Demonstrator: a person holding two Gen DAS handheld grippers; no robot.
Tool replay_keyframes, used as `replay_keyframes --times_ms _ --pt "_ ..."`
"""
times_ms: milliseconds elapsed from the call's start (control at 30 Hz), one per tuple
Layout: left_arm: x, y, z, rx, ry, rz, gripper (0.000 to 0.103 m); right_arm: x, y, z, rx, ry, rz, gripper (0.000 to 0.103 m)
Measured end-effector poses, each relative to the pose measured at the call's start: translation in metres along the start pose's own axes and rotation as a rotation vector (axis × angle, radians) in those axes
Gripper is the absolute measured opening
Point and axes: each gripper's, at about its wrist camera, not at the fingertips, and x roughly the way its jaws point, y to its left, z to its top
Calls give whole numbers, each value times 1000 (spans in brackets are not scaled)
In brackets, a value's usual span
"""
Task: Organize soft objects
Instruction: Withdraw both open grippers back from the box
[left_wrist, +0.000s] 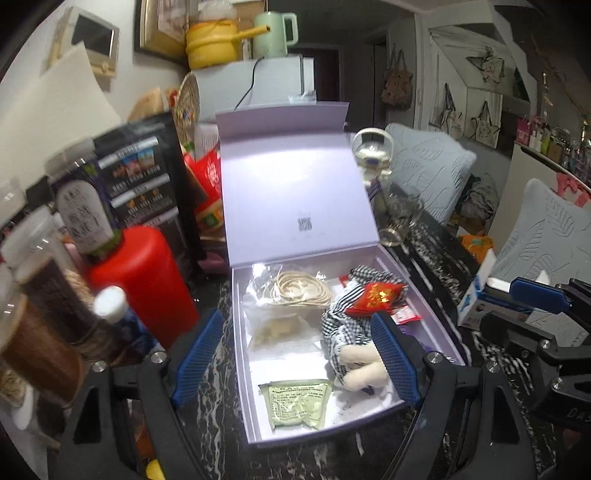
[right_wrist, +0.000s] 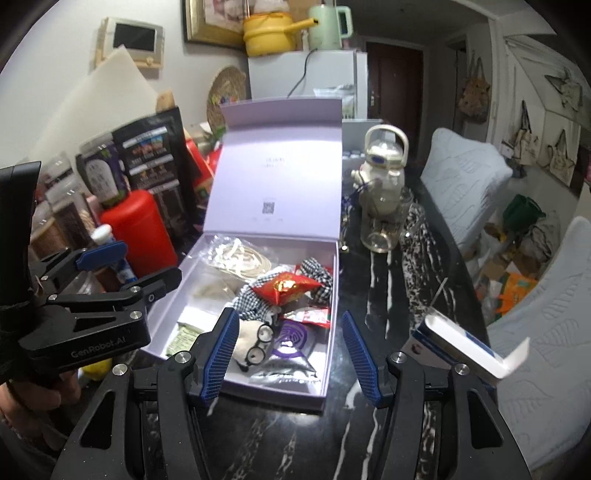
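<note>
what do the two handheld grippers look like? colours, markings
Both match: black angular plastic frames with cut-out slots and silver screw heads, each finger faced with a blue ribbed pad. The left gripper carries white "GenRobot.AI" lettering on its side. The right gripper shows the same blue pads. No cables visible.

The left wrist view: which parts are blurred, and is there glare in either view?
Left wrist view: the jars at the left edge are smeared; the lavender box stays sharp, its floor washed out white. Right wrist view: mostly sharp, the white carton flap overexposed.
</note>
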Motion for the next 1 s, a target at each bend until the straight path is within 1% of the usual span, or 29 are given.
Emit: replay_keyframes --times_ms 267,400,467,600,633,667,700,733,833,1000 --pt "-59 -6 -2 22 -73 -16 82 -60 9 -11 -1 -104 -10 58" --pt "-91 -8 -6 24 -111 -12 82 -90 16 -20 -16 -152 -12 59" --pt "-105 -8 -9 26 -126 -11 82 -102 19 -24 -24 -171 -13 61" --pt "-135 -11 -21 37 -154 -2 83 -135 26 -36 -25 -234 -26 69" --pt "-141 -11 -25 36 -158 -1 84 -142 28 -40 -22 -247 -29 72" --pt "-146 -11 -28 34 -160 -1 89 -149 30 -43 -22 -258 -29 74" --pt "-152 -11 -33 31 -163 -1 94 -156 33 -47 -24 -269 -30 78" --pt "-158 -11 -38 28 -172 -1 100 -163 35 -52 -27 -280 -31 82" --pt "-180 -14 -56 41 -201 19 101 -182 42 -67 -34 -315 -50 88" --pt "-202 -18 -82 47 -212 -2 101 -199 51 -96 -21 -323 -93 90"
